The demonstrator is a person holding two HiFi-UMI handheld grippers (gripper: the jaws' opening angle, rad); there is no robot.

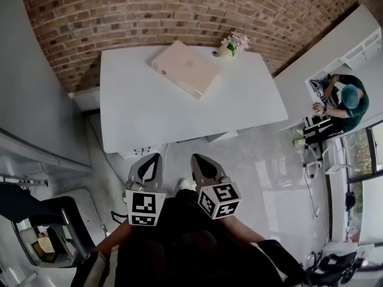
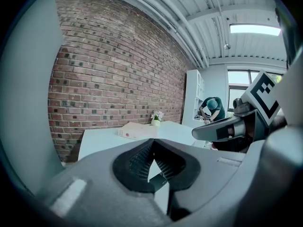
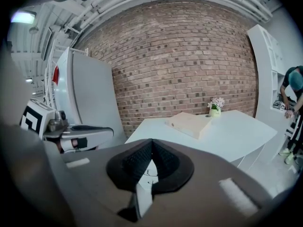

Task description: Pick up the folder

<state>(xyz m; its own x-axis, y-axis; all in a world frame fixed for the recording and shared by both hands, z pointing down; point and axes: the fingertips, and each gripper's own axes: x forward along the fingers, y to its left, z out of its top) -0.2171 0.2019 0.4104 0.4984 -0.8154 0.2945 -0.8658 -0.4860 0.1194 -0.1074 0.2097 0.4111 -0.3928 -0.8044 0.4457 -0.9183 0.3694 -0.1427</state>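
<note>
Folder (image 1: 185, 67): one, tan, flat, lying on the white counter (image 1: 149, 118) well ahead of both tools, near its far edge. A small pot of flowers (image 1: 231, 44) stands just beyond the folder and to the right, by the brick wall (image 1: 119, 17). Left tool (image 1: 155, 159) and right tool (image 1: 197, 159): held side by side short of the counter's near edge, each with jaws pressed together on nothing, and a person (image 1: 341, 103) bends over far off to the right tool's right.
</note>
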